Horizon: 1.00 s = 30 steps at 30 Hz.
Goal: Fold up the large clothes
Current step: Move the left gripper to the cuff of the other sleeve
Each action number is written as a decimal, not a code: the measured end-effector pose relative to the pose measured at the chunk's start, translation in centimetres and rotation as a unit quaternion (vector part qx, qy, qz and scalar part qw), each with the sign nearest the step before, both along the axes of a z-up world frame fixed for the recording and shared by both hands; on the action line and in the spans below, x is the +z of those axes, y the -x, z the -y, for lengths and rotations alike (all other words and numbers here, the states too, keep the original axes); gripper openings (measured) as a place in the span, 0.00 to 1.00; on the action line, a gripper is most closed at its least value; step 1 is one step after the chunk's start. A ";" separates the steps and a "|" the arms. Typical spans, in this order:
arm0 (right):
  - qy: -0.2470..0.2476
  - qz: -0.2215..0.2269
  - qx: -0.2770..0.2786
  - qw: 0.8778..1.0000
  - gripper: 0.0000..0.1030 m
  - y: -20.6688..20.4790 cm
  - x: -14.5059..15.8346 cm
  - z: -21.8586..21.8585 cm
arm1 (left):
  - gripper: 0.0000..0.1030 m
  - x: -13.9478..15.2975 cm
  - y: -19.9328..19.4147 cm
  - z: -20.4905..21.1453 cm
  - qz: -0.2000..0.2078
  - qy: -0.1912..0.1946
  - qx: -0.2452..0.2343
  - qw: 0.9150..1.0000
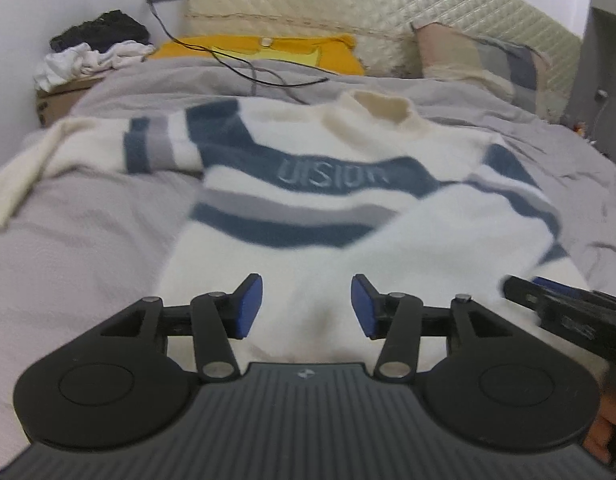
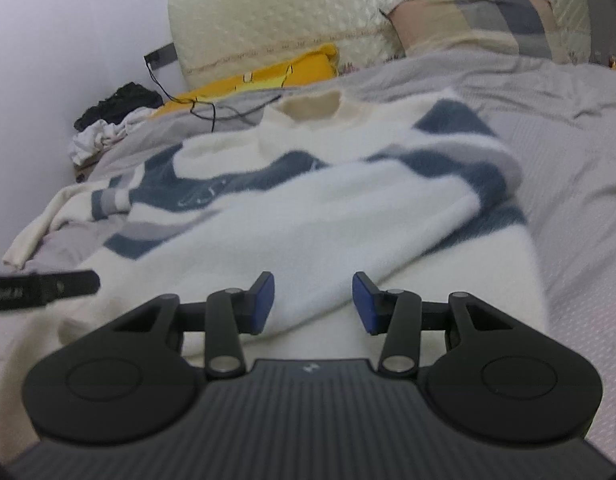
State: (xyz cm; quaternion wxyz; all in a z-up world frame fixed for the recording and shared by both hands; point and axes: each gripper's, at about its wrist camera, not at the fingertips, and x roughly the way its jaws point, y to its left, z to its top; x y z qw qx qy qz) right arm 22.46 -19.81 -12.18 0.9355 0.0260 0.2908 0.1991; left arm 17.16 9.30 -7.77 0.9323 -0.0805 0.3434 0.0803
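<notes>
Cardboard box (image 1: 54,98) under heaped clothes (image 1: 96,48)

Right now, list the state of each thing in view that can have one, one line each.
Sweater: spread front-up on the bed, right sleeve folded across the body, left sleeve out flat.
Left gripper: open, nothing between the pads.
Right gripper: open, over the sweater's hem.
Black cable: loose across the grey bedcover.
</notes>
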 end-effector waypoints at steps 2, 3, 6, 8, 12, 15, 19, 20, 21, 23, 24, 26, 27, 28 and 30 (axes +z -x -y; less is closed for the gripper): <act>-0.001 0.008 0.006 1.000 0.45 0.4 0.6 0.1 | 0.54 1.0 -0.8 -1.5 -0.007 0.004 0.010 1.000; -0.005 0.009 0.008 1.000 0.45 0.6 0.9 0.2 | 0.54 1.5 -1.4 -2.6 -0.012 0.004 0.020 1.000; -0.034 -0.014 0.014 0.999 0.46 0.8 1.4 0.4 | 0.54 3.0 -2.7 -6.4 -0.025 -0.019 0.049 0.998; -0.052 -0.034 0.019 0.998 0.46 0.7 1.4 0.4 | 0.55 4.0 -3.2 -9.4 -0.031 -0.049 0.071 0.996; -0.014 -0.025 0.020 0.999 0.46 0.9 0.9 -0.8 | 0.61 5.1 -3.6 -16.3 -0.046 -0.109 0.099 0.988; -0.018 -0.045 0.010 0.999 0.46 0.1 0.2 -1.0 | 0.62 4.7 -3.6 -20.9 -0.062 -0.141 0.109 0.982; -0.014 -0.056 0.002 0.998 0.46 -0.7 -0.5 -1.9 | 0.62 2.5 -3.3 -25.3 -0.096 -0.167 0.098 0.976; -0.009 -0.056 0.001 0.998 0.46 -0.8 -0.7 -2.2 | 0.63 1.6 -3.4 -25.9 -0.106 -0.176 0.090 0.974; -0.005 -0.057 0.000 0.998 0.46 -0.9 -0.9 -2.5 | 0.63 0.7 -3.5 -26.6 -0.117 -0.186 0.083 0.972; 0.000 -0.061 -0.004 0.998 0.47 -1.1 -1.1 -2.9 | 0.63 -1.3 -3.7 -27.9 -0.137 -0.209 0.070 0.966; 0.001 -0.062 -0.006 0.998 0.47 -1.2 -1.1 -3.0 | 0.63 -2.4 -4.0 -28.3 -0.146 -0.225 0.070 0.961; 0.000 -0.069 -0.012 0.998 0.47 -1.5 -1.1 -3.1 | 0.63 -4.0 -4.4 -29.3 -0.156 -0.245 0.067 0.955; -0.003 -0.073 -0.014 0.997 0.47 -1.6 -1.0 -3.1 | 0.63 -4.6 -4.5 -29.7 -0.159 -0.249 0.062 0.953; -0.004 -0.076 -0.017 0.997 0.47 -1.7 -0.9 -3.2 | 0.63 -5.1 -4.6 -30.1 -0.158 -0.253 0.053 0.953; -0.004 -0.078 -0.020 0.997 0.47 -1.8 -0.8 -3.3 | 0.61 -5.6 -5.1 -30.9 -0.165 -0.259 0.044 0.951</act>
